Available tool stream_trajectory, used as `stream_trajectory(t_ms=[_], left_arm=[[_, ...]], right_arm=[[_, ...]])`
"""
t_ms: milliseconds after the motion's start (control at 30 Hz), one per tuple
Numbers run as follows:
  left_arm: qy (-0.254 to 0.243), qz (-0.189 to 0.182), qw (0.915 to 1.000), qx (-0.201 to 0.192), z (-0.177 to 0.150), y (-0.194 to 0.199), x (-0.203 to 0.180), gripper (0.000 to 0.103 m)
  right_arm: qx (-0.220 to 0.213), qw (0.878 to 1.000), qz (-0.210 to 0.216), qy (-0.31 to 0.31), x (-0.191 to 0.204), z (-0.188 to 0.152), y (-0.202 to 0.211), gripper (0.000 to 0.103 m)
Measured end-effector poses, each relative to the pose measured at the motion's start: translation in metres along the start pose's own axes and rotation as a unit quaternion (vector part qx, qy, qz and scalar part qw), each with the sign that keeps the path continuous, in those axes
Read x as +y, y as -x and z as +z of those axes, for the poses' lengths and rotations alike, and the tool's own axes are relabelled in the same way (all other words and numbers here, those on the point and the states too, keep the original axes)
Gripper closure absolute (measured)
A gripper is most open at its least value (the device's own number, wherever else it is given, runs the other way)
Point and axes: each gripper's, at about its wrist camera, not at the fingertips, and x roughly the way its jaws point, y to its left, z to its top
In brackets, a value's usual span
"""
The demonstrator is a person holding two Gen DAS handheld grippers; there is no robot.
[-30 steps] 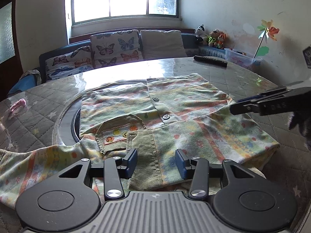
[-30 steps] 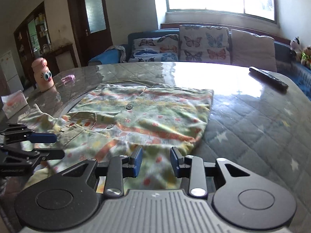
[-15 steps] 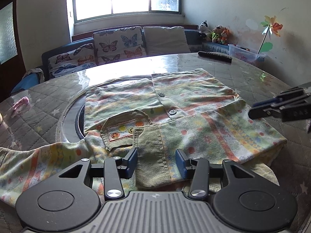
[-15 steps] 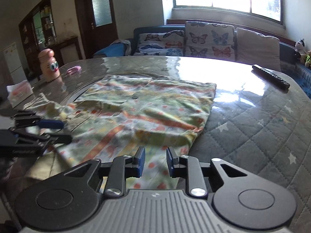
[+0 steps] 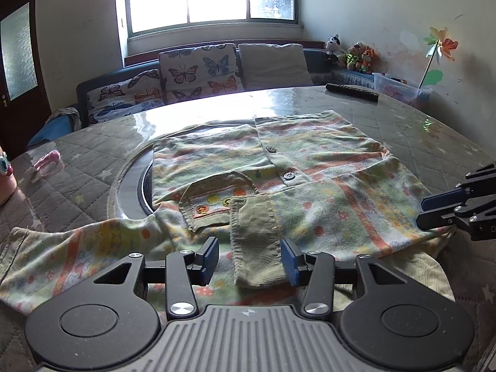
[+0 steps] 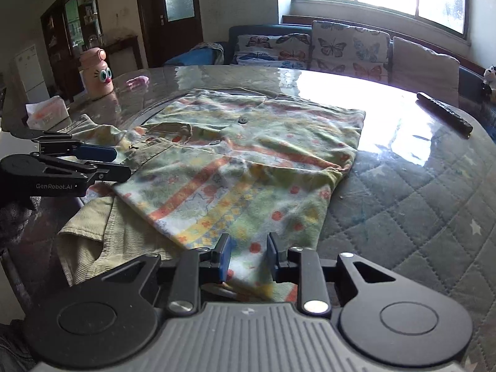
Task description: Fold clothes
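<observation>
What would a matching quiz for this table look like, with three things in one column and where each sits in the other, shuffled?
Things:
1. pink bottle with cartoon eyes
2. long black remote control
3. olive ribbed sleeve cuff

Places:
A. far right part of the table, away from the shirt
B. folded onto the flowered shirt, between the left hand-held gripper fingers
C. far left part of the table, beside a tissue pack

Pairs: 1-C, 2-A, 3-B

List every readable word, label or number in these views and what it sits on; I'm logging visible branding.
"GenRobot.AI": on the side of the left gripper, seen in the right wrist view.
On the right gripper, in the left wrist view, a marking is cut off at the frame edge: unreadable.
The shirt carries no legible text.
</observation>
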Motion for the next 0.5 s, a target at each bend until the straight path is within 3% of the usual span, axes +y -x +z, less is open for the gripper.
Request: stream_trajectory(t_ms=[500], left_arm=[[0.023,0.028,0.9993,-0.001,-0.011,0.015,0.023,0.055]], right_arm=[[-0.018,0.995,0.07,0.067,0.056,0.045,-0.048,0.078]])
